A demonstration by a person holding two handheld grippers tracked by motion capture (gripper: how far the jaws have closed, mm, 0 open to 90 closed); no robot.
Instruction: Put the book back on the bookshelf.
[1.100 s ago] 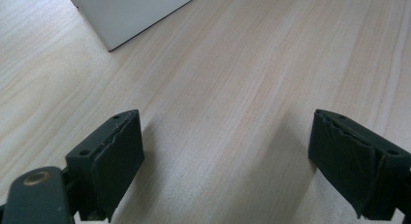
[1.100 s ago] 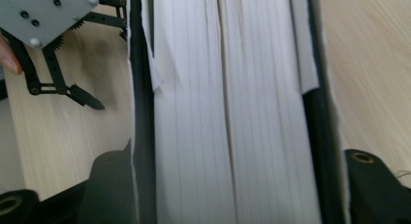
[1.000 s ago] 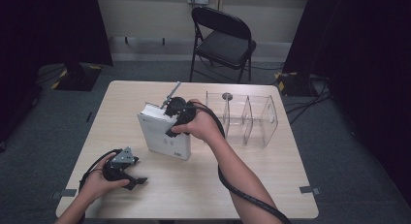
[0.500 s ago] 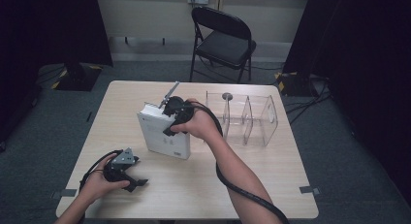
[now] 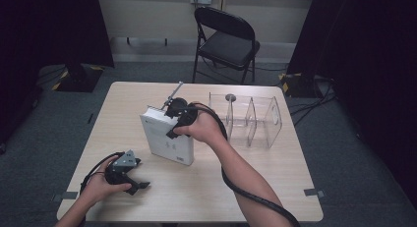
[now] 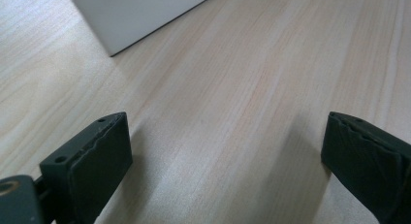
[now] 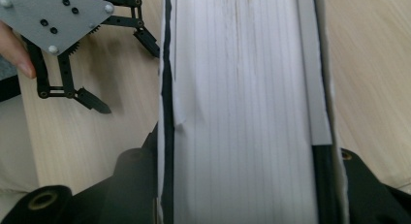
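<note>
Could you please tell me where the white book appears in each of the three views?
High view: white book at table centre, under the right gripper.
Left gripper view: its corner at top left.
Right gripper view: page edges mid-frame.
Shared landmark: wooden table.

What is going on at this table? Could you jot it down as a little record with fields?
Setting: wooden table; a folding chair stands behind it.
Main item: thick white book, standing on edge.
Right gripper: jaws have just been closing, one on each side of the book's page block, pressing it.
Left gripper: jaws wide open, nothing between them, resting on the table near the front left corner.
Other item: clear plastic organiser with dividers, to the right of the book.
</note>
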